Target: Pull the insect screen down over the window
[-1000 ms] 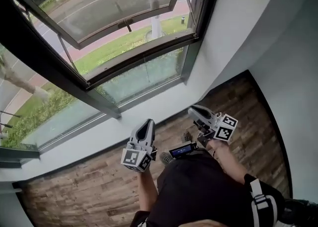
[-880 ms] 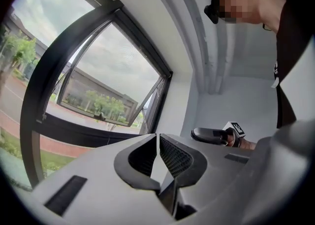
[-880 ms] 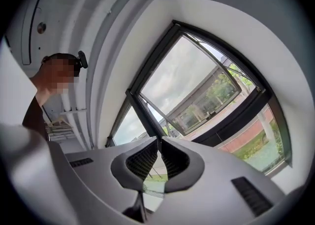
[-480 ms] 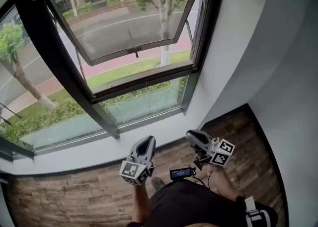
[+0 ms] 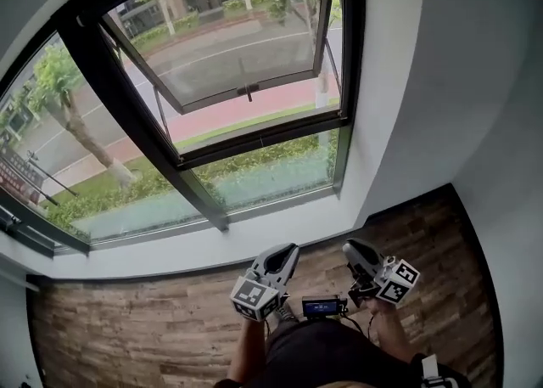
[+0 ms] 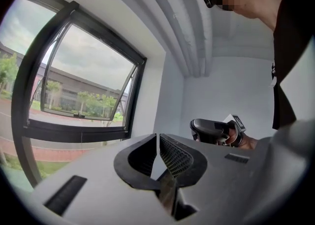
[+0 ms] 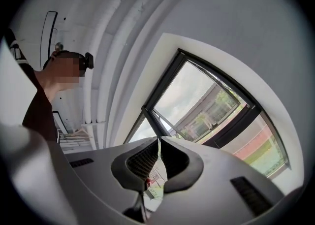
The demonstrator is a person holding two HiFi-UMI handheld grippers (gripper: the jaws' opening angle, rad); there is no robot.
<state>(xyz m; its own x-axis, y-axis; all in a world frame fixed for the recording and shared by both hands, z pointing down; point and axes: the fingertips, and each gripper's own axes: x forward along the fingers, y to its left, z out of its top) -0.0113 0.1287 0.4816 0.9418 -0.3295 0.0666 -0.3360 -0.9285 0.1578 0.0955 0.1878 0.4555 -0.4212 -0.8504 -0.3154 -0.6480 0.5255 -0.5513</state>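
- Insect screen: no mesh shows across the window (image 5: 254, 144), and the street and trees outside look clear. Fine mesh would be hard to see from here. The top of the frame, where a screen would likely roll away, is cut off, so I cannot tell where it sits.
- The upper pane (image 5: 246, 47) is tilted open outward.
- The left gripper (image 5: 287, 252) and right gripper (image 5: 355, 250) are held low at the person's waist, above the wood floor (image 5: 127, 335) and well short of the window.
- Both grippers are clenched, tips together, with nothing between them.
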